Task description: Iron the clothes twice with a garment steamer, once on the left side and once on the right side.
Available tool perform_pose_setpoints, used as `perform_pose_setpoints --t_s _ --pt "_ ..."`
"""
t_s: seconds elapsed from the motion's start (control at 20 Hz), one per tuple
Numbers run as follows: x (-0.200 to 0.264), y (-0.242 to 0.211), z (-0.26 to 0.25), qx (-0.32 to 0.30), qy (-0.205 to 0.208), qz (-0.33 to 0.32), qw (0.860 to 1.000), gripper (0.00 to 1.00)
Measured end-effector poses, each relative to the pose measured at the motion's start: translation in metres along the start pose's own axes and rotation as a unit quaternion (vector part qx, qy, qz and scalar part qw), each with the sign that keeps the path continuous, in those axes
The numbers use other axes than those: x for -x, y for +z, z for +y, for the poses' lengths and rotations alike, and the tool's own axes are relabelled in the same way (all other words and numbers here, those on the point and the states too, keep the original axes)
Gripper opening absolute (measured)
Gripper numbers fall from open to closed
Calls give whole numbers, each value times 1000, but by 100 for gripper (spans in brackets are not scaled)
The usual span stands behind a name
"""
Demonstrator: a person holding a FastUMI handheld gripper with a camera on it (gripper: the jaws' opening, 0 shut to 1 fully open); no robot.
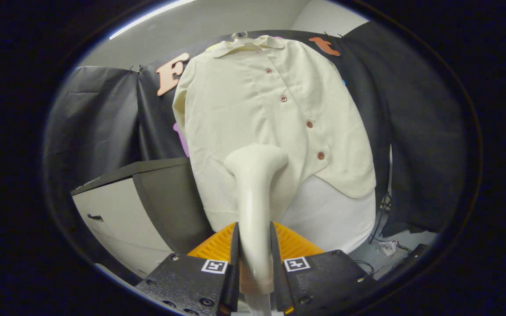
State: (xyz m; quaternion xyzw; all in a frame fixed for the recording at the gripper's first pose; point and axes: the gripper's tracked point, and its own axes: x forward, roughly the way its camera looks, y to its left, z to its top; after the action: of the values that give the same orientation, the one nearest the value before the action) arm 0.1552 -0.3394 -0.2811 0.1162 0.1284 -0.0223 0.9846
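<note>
- The gripper (255,245) sat nearest, its two fingers (234,252) pinching the slim handle of the garment steamer (253,193) from both sides.
- The steamer rose from between the fingers, its broad head bent to the right, lying against the lower front of the shirt (262,118); whether it truly touched the cloth could not be told.
- The cream shirt hung buttoned on a hanger (240,34) in front of the booth's black wall, with a row of reddish buttons (309,124) running down its front.
- A white board (336,215) showed below the shirt's hem, behind it.
- A cabinet (117,210) with a dark top stood to the left of the shirt.
- Cables (387,248) lay on the floor at the lower right.
</note>
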Motion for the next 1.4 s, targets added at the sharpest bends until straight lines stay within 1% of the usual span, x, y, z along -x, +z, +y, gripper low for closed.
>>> perform_pose_setpoints --t_s 0.2,0.35,0.5,0.7,0.9,1.1,1.4 --pt "2 -23 -4 -14 1 16 1000 32" --pt "7 -33 -7 -28 3 22 999 32" --pt "15 -37 -11 -50 5 26 998 32" --pt "32 -22 -24 -59 -5 13 998 32" --pt "48 22 -35 -63 -9 -20 998 32" --pt "53 92 -47 -49 -20 -65 996 32" --pt "44 198 -59 -31 -39 -127 991 32"
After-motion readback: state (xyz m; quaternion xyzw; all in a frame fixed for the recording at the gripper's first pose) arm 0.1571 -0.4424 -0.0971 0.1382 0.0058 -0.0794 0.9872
